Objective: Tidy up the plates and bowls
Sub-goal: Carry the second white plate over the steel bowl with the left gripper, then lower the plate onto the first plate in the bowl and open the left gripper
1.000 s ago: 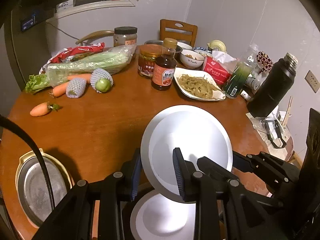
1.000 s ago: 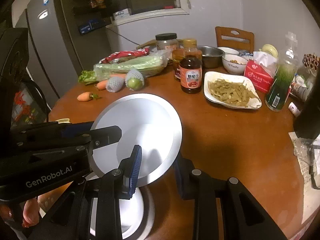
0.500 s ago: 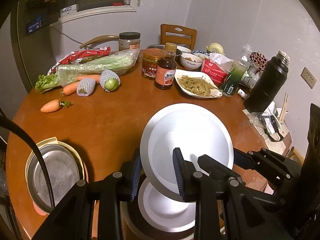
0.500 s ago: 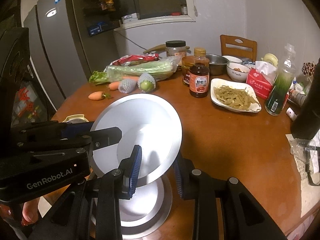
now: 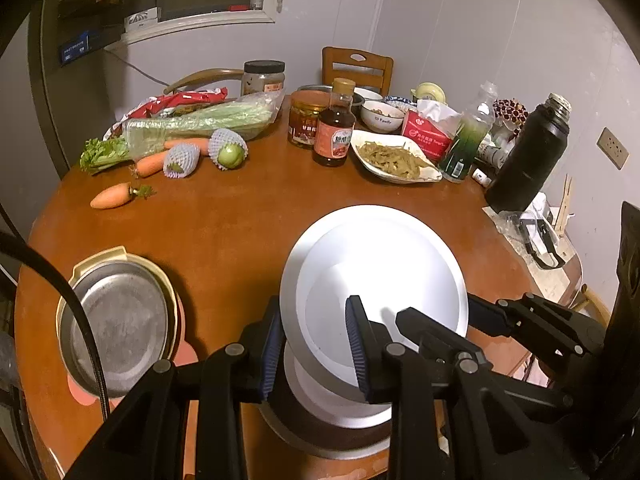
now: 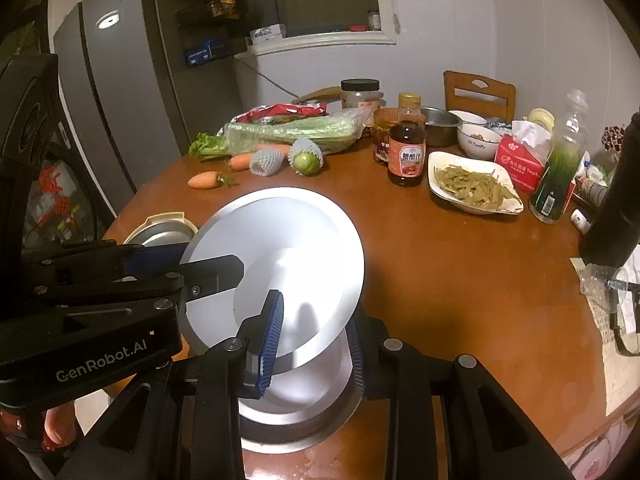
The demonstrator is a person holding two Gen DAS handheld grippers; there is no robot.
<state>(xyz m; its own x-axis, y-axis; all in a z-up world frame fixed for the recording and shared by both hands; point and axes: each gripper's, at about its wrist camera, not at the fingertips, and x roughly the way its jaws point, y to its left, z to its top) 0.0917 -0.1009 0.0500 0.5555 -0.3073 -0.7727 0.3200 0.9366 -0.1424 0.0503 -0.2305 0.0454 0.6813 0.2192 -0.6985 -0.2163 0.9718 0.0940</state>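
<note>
Between both pairs of tongs we hold one white plate (image 5: 380,280), tilted: the left gripper (image 5: 316,344) and right gripper (image 6: 316,340) are each clamped on its near rim, from opposite sides. Directly beneath them sits a plate stack (image 6: 304,412) near the table's (image 5: 248,220) edge, so we judge stacking partly done. Off to the left gripper's left, a steel dish (image 5: 116,320) in its yellow tray seems not yet gathered; far beyond, the food-filled dishes likely stay.

plate (image 5: 380,264): white | table (image 5: 240,220): reddish-brown | flask (image 5: 528,156): black | carrot (image 5: 110,196): orange
</note>
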